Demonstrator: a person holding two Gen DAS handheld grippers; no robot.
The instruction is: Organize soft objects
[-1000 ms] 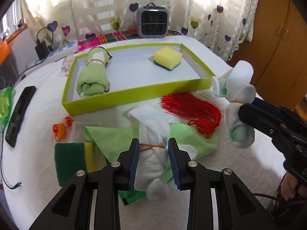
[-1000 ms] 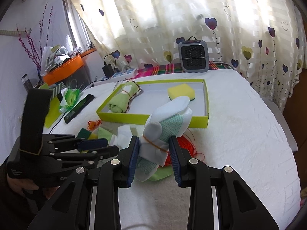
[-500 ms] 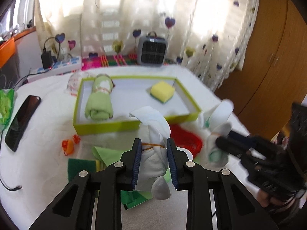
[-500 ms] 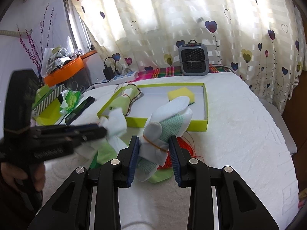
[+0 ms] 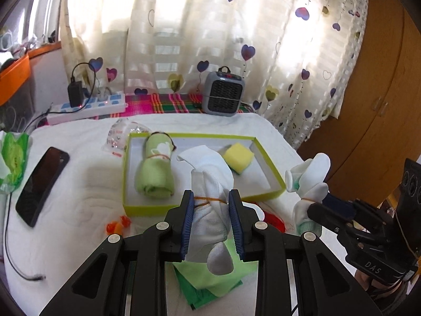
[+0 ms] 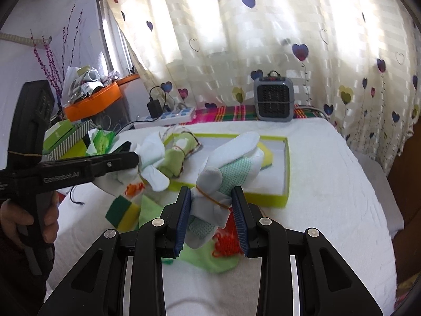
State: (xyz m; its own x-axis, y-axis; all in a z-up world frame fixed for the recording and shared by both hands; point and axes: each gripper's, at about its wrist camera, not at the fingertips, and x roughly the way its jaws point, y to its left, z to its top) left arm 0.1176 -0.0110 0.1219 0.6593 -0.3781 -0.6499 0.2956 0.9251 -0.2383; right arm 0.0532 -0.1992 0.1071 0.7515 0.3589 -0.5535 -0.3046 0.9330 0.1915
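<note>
Both hands have lifted since the earlier frames: the left gripper, whose fingers have just been closing, now carries its white sock bundle clear of the green cloth, with the tray lower in view. The fingers are clamped on the bundle at its waist, just under the rubber band. The right gripper is clamped the same way on a white-and-mint sock bundle.

I judge both bundles light, soft and squashy, so the pads sink in rather than slip. The banded waist is the firmest place to hold. The loose toe ends will flop and could catch on the tray's rim.

Beyond the grippers, on the bed, the tray holds a green rolled towel and a yellow sponge, with bare floor between them.

Only the left view shows the phone and the free space in the tray. Only the right view shows the green-and-yellow sponge left on the bed, much of the red tassel, and the hand gripping the left tool.
</note>
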